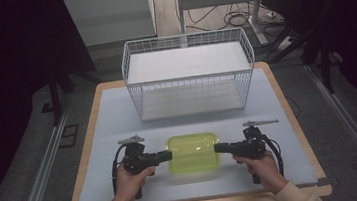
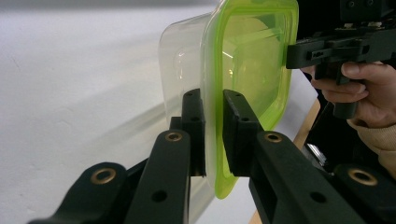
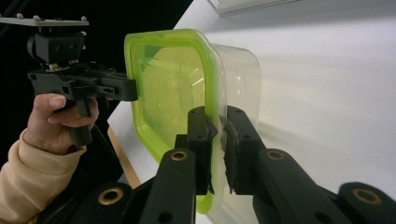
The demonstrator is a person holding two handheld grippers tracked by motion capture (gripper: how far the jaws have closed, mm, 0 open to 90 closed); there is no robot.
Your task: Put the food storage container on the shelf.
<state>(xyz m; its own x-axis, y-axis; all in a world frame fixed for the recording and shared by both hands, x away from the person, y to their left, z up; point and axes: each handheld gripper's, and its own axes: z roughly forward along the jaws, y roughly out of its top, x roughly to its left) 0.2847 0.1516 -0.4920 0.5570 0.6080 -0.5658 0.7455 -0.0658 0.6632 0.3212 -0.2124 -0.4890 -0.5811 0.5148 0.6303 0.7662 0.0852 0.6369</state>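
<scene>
Container (image 1: 193, 152), clear plastic with a green lid (image 2: 252, 60), sits at the near middle of the white-covered table (image 1: 113, 122), in front of the white wire basket (image 1: 189, 74). Left gripper (image 1: 168, 155) is clamped on the lid rim at the container's left end. Right gripper (image 1: 218, 148) is clamped on the rim at the right end. Each gripper view shows the rim pinched between both pads.

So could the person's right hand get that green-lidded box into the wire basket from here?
Probably yes: both grippers, left gripper and right gripper, pinch the box's rim, and the table between it and the open-topped basket looks bare.
</scene>
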